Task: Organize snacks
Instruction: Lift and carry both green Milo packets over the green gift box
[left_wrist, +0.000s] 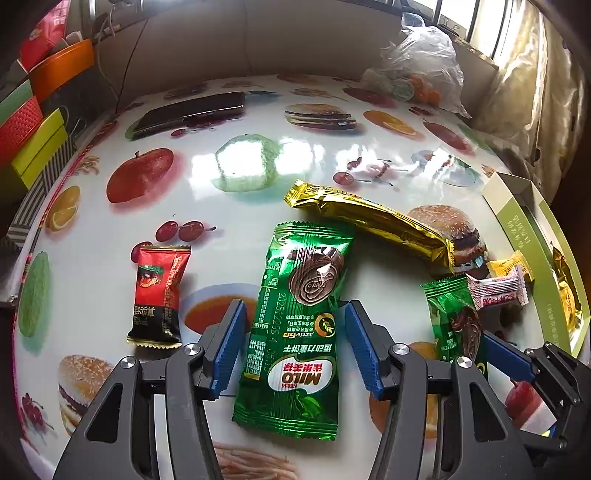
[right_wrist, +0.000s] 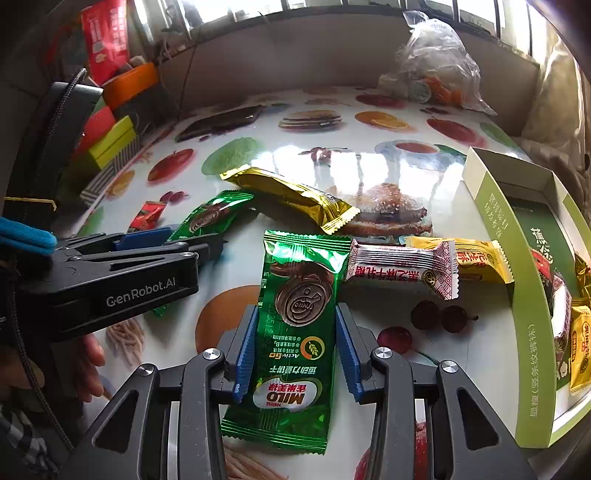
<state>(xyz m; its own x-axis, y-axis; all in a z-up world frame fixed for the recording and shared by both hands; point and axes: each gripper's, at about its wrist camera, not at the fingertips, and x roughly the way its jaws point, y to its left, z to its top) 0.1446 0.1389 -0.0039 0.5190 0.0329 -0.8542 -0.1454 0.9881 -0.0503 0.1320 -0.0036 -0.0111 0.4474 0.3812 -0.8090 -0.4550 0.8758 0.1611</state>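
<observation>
We are sorting snacks. Our left claw (left_wrist: 295, 343) is standing open astride the first Milo (left_wrist: 299, 317) mid-worktop, and our right claw (right_wrist: 295, 354) is gripping the second Milo (right_wrist: 295, 332) beside the box (right_wrist: 532, 332) at the right edge. Next, we judge, this one is needing a lift over the box wall.
</observation>
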